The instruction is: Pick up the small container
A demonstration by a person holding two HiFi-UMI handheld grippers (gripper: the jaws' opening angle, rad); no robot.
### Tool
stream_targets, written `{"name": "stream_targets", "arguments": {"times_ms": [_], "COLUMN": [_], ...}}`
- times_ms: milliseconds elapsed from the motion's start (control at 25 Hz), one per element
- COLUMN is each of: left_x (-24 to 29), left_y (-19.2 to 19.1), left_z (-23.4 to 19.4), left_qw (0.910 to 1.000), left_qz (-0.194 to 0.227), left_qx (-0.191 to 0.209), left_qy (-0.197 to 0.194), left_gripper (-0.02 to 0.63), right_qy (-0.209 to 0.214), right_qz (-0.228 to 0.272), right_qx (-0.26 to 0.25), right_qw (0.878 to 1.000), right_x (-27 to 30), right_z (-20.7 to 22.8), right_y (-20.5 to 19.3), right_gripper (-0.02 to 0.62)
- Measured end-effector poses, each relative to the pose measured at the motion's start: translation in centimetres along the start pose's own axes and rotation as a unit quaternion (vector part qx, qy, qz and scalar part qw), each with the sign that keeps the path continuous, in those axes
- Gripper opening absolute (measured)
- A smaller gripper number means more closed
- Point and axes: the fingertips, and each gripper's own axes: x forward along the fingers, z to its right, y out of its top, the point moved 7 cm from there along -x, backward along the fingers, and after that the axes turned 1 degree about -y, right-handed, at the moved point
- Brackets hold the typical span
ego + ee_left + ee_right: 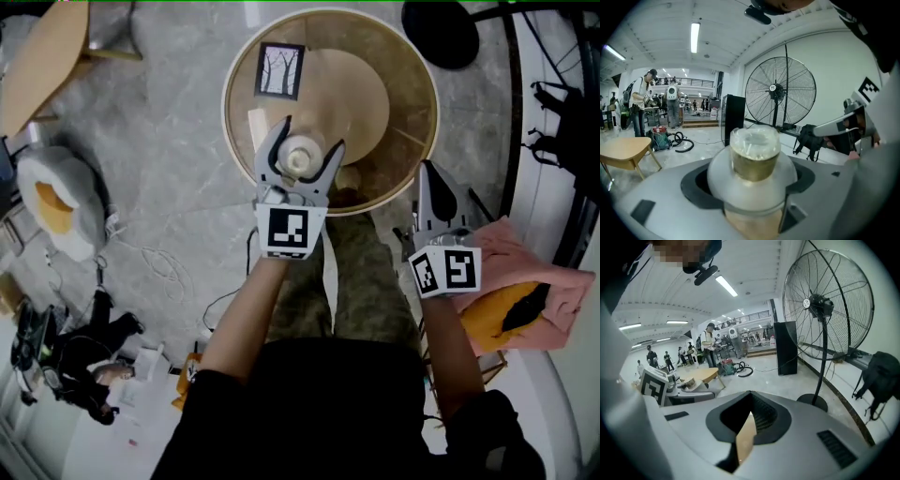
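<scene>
- Claws: my left claw (pixel 309 136) pinches the small container (pixel 754 150) over the round bench (pixel 412 112); right claw (pixel 750 397) pressed together, empty.
- I'd lift level, squeeze steady.

Container (pixel 754 154): lower body hidden behind jaws of left gripper (pixel 307 141), clamped on it; base cut off by bottom edge; contents under cloudy lid unclear.
Round table (pixel 417 84): near rim hidden under left gripper.
Tan strip (pixel 746 439): seen through slit of right gripper (pixel 749 399), jaws together; cannot tell what it is.
Side table (pixel 42 56): cut off by top-left edge.
People (pixel 670 101) in hall: too small for detail.
</scene>
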Motion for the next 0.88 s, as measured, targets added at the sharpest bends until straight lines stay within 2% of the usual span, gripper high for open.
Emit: {"name": "stream_targets", "arguments": {"times_ms": [200,400,520,680,880], "left_x": [-5.4,-9.8,-12.2,-14.9,-16.6], "left_y": [6.5,13.8,16.7,20.2,23.5], "left_z": [1.9,2.5,2.7,1.8,2.5], "left_qw": [0.9996,0.9994,0.9995,0.9990,0.9984], "left_qz": [-0.014,0.008,0.007,-0.001,0.001], "left_qx": [-0.024,-0.032,-0.029,-0.035,-0.037], "left_qy": [0.005,0.014,0.012,0.029,0.042], "left_gripper": [0.362,0.362,0.362,0.362,0.362], "right_qy": [0.000,-0.005,0.000,0.015,0.023], "right_qz": [0.017,0.032,0.034,0.049,0.073], "right_qx": [0.009,0.019,0.011,-0.007,-0.027], "right_qw": [1.000,0.999,0.999,0.999,0.997], "right_x": [-6.3,-11.3,-13.8,-15.3,-16.5], "right_z": [-2.0,-3.8,-4.7,-5.7,-4.8], "right_y": [5.4,10.8,14.2,18.2,22.3], "right_gripper": [0.017,0.017,0.017,0.017,0.017]}}
